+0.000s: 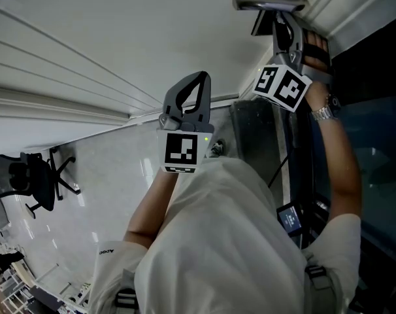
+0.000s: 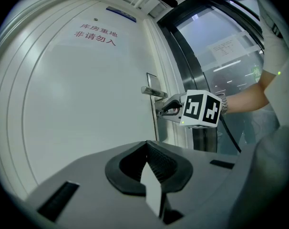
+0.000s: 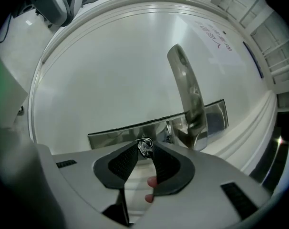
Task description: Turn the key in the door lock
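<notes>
**Progress.** The key (image 3: 145,147) sits in the lock of the metal lock plate (image 3: 111,131), just below the lever door handle (image 3: 188,94) on the white door (image 3: 111,66). The right hand-held gripper (image 3: 145,151) is at the lock with its jaws clamped on the key head. Part of a key ring shows between the pads. In the right gripper view the lock plate runs across the picture, whereas it stands upright in the left gripper view, so this gripper is rolled well onto its side. I judge the turn to be in hand. How far the key has gone round, and whether the bolt has moved, cannot be told. The door appears closed and the handle is not pressed. What remains is to finish the turn and let go.

**Other hand.** The left hand-held gripper (image 2: 147,147) is held level, well clear of the lock, with its jaws together on nothing.

**Surroundings.** A sign in red characters (image 2: 95,34) is on the upper door. A glass panel in a dark frame (image 2: 221,56) adjoins the lock edge. An office chair (image 1: 34,182) stands on the pale floor (image 1: 113,188), far off.

**Obstructions.** The door handle stands close above the right hand-held gripper and could meet it on further rolling. Nothing else blocks the lock.
</notes>
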Demonstrator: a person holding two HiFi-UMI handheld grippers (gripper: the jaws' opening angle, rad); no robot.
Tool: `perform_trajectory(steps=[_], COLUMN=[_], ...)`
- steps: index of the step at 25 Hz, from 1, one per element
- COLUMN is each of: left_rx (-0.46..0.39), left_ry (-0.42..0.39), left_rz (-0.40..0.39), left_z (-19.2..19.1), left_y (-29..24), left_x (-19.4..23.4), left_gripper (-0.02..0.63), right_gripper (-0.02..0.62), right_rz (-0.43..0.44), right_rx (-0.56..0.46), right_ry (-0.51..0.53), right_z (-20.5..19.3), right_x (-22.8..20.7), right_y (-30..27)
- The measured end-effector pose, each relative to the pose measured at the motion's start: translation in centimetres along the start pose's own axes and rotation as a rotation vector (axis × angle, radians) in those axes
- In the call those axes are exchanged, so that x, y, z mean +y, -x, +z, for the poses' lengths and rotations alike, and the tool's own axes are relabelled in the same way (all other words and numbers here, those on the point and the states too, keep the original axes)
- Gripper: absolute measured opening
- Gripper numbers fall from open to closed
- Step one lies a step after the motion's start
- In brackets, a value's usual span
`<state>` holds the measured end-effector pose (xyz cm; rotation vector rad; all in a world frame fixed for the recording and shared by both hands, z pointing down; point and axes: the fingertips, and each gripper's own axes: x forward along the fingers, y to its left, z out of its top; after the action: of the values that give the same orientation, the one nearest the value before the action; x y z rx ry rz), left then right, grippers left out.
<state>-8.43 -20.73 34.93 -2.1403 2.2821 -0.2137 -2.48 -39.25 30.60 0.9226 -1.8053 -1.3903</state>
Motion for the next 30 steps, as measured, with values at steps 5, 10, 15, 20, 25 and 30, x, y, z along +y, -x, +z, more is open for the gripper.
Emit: perform_trajectory(steps=[5, 10, 15, 20, 25, 30], left_rx=[0.004, 0.005, 0.003, 0.005, 0.002, 0.003], left_ry=[0.000, 0.001, 0.004, 0.006, 0.005, 0.003], left_rz=[-0.004, -0.001, -0.001, -0.006, -0.006, -0.006], left_z=[-0.1, -0.2, 0.0, -0.2, -0.1, 0.0], left_y=[-0.1, -0.1, -0.1, -0.2, -0.3, -0.3], left_x=[-0.2, -0.2, -0.2, -0.4, -0.3, -0.3], left_gripper=[0.006, 0.006, 0.006, 0.006, 0.006, 0.006], right_gripper=[0.100, 0.100, 0.100, 0.100, 0.100, 0.091], right_rz=[-0.015, 0.002, 0.034, 0.061, 0.099, 0.139], right_rx=[-0.001, 0.006, 0.012, 0.020, 0.014, -0.001], right_ry=[-0.137, -0.295, -0.446, -0.591, -0.717, -0.849], right_z=[0.0, -0.2, -0.1, -0.1, -0.2, -0.3], right_x=[-0.2, -0.5, -0.9, -1.2, -1.3, -1.5], right_y=[0.0, 0.1, 0.2, 0.2, 0.1, 0.0])
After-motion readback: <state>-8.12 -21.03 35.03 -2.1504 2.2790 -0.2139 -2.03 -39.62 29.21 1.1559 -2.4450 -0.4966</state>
